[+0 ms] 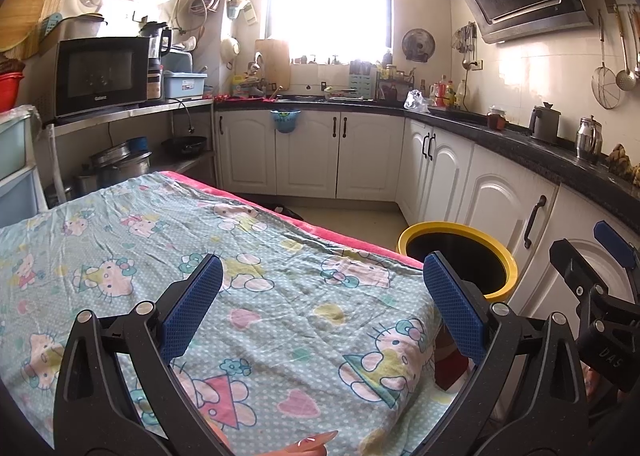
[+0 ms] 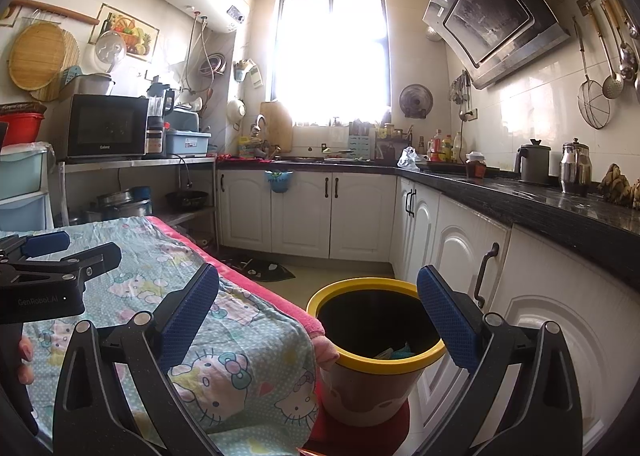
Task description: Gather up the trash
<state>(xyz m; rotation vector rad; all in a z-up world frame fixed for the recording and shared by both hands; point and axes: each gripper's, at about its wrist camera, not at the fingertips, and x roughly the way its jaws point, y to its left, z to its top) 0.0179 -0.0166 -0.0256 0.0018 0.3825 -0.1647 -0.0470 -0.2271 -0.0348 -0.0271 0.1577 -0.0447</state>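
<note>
A trash bin [image 2: 376,340] with a yellow rim and black inside stands on the floor beside the table's right corner; some scraps [image 2: 394,354] lie in it. It also shows in the left wrist view [image 1: 460,256]. My left gripper [image 1: 322,308] is open and empty above the cloth-covered table [image 1: 160,256]. My right gripper [image 2: 318,316] is open and empty, hovering at the table's corner just before the bin. Each gripper shows in the other's view: the right gripper [image 1: 592,268], the left gripper [image 2: 60,252]. I see no loose trash on the cloth.
White cabinets [image 2: 460,248] under a black counter [image 2: 540,200] run along the right and back walls. A shelf with a microwave [image 2: 106,126] and pots stands at the left. A dark mat [image 2: 272,272] lies on the floor past the table.
</note>
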